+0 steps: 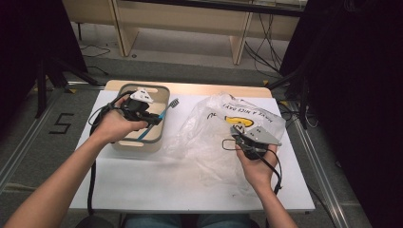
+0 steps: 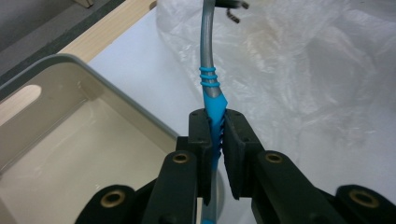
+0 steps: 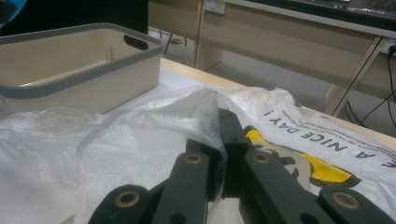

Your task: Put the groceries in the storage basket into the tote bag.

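We have the left tool (image 1: pixel 142 115) over the bin (image 1: pixel 124 144), and its jaws are clamped on a toothbrush (image 1: pixel 161 115); in the left gripper view the pads pinch the blue ribbed grip of the toothbrush (image 2: pixel 213 109), with the grey neck curving up and away toward the top of the frame; the bristle head pokes out past the bin's far right corner in the high view, above the white surface (image 1: pixel 142 185); the brush is up off the bin floor, carried slantwise in the tool, handle end low over the bin's near right side.

Over to the right tool (image 1: pixel 237 137); its jaws are together on the bag (image 1: pixel 209 128), a fold of thin clear plastic nipped between the black pads; in the right gripper view that plastic rises in a ridge right at the right tool's (image 3: pixel 223 140) tips, and the bag (image 3: pixel 140 140) spreads crumpled to both sides; we read printed lettering and a yellow mark on the bag beyond the jaws.

The bin (image 3: pixel 79 65) sits to the left of the bag, just beside it, the bag's loose edge reaching close to the bin's wall; beige walls, grey rim, a slot handle at each end; in the left gripper view the inside of the bin (image 2: pixel 70 154) is bare.

Bag and bin both rest on the surface; the person's forearms come in from the bottom, one hand on each tool.
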Available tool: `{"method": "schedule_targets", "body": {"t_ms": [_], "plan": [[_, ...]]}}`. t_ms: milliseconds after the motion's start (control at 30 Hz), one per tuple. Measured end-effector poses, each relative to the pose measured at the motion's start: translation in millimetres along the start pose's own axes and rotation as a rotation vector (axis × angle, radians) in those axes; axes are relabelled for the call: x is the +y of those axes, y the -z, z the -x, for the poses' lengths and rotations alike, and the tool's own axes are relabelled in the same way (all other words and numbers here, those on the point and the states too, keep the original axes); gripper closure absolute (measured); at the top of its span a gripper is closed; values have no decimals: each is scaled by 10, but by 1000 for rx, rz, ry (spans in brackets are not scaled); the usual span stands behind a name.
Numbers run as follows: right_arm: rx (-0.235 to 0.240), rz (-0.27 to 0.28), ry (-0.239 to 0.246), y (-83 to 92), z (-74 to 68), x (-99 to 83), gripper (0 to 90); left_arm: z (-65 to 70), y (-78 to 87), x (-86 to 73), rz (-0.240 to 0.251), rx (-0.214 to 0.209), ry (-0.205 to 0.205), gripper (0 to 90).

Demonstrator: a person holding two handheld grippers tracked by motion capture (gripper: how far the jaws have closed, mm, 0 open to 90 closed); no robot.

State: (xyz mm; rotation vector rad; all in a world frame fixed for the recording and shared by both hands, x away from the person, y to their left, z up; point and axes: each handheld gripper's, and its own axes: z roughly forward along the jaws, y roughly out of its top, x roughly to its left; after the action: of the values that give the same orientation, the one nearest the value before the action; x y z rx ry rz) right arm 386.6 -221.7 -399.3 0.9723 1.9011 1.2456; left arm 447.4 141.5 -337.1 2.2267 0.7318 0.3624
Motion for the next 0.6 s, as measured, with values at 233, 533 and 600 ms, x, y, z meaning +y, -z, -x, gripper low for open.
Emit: {"method": "schedule_targets", "body": {"t_ms": [233,533,600], "plan": [[0,0,-1,2,-2,0,900,231,14,9,21,-61,-31,816],[0,-2,-1,-1,-2,-2,900,484,-73,-4,-4,-117,-84,815],[0,-3,-1,-1,-2,-2,900,523,-95,-12,-12,-126,-93,815]]}}
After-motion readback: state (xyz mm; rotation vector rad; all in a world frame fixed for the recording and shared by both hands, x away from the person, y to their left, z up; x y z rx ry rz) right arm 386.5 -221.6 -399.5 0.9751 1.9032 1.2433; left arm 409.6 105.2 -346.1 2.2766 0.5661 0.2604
